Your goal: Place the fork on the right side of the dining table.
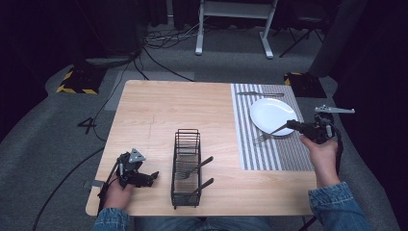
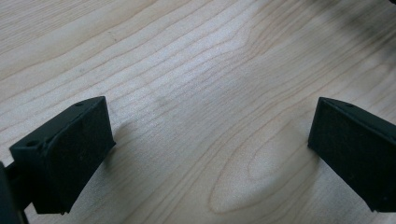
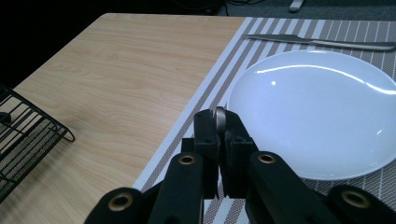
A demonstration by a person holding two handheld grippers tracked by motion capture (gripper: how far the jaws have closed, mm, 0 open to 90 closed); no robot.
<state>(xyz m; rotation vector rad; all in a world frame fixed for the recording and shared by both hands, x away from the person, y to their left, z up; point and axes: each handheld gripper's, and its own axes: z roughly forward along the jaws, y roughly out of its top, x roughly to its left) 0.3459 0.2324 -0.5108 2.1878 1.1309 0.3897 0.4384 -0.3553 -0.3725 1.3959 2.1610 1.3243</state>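
Steel fork (image 1: 269, 133): being pinched by its handle in the clamped right gripper (image 1: 290, 124), tines hanging over the striped placemat (image 1: 255, 154) beside the white plate (image 1: 269, 113). Risk: thin handle pivoting, tines clipping the rim. Left gripper (image 1: 153, 175): resting wide open, empty, on the table (image 1: 154, 110).

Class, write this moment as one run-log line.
right gripper: shut on fork, tines over placemat beside plate | left gripper: open, on table | knife: beyond plate
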